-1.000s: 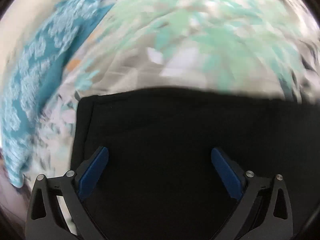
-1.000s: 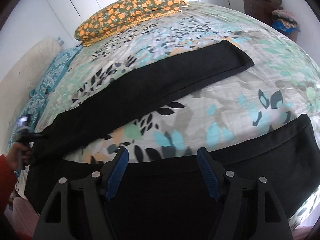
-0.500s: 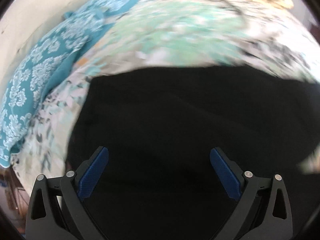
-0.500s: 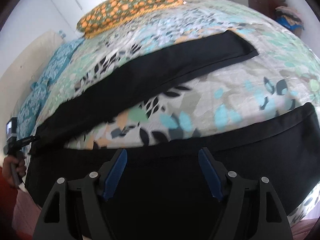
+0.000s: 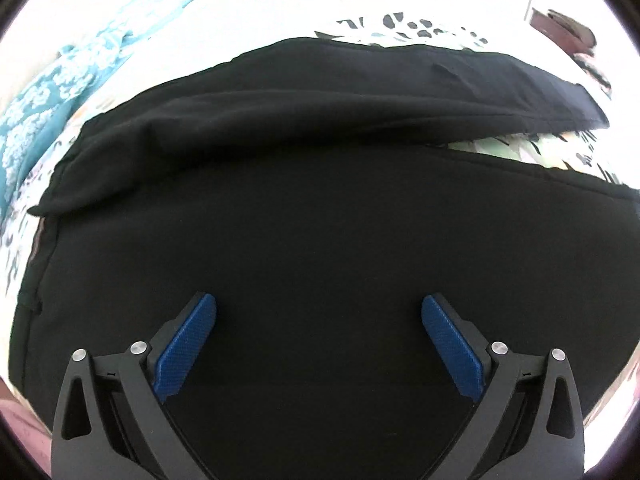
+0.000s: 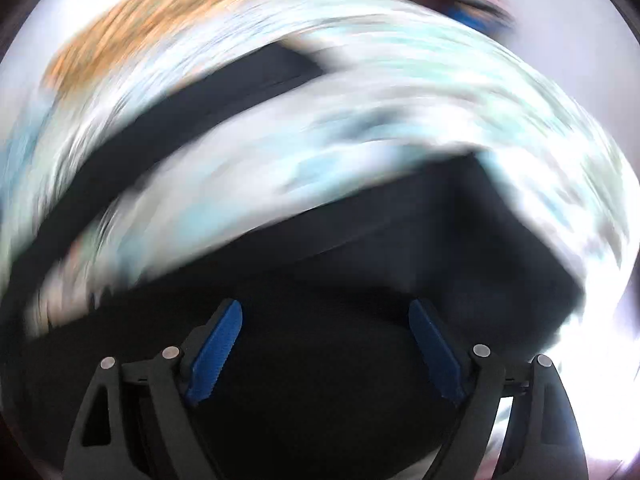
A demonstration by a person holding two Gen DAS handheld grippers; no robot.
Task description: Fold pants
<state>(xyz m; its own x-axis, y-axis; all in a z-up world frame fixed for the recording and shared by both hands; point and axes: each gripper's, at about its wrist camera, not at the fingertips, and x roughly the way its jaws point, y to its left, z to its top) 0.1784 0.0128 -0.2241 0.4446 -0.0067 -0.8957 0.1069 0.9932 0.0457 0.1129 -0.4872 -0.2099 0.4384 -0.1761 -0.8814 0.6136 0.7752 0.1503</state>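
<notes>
Black pants (image 5: 320, 208) seen sharply beyond the spread, empty left gripper (image 5: 319, 322), blurred past the right gripper (image 6: 325, 322), jaws opening, nothing pinched.

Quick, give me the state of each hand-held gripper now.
Left hand-held gripper: open, holding nothing, above the black pants.
Right hand-held gripper: opening, holding nothing.

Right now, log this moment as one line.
task: fold pants | pants: flat on bedspread | left gripper: open above fabric | right gripper: opening, nothing gripped
</notes>
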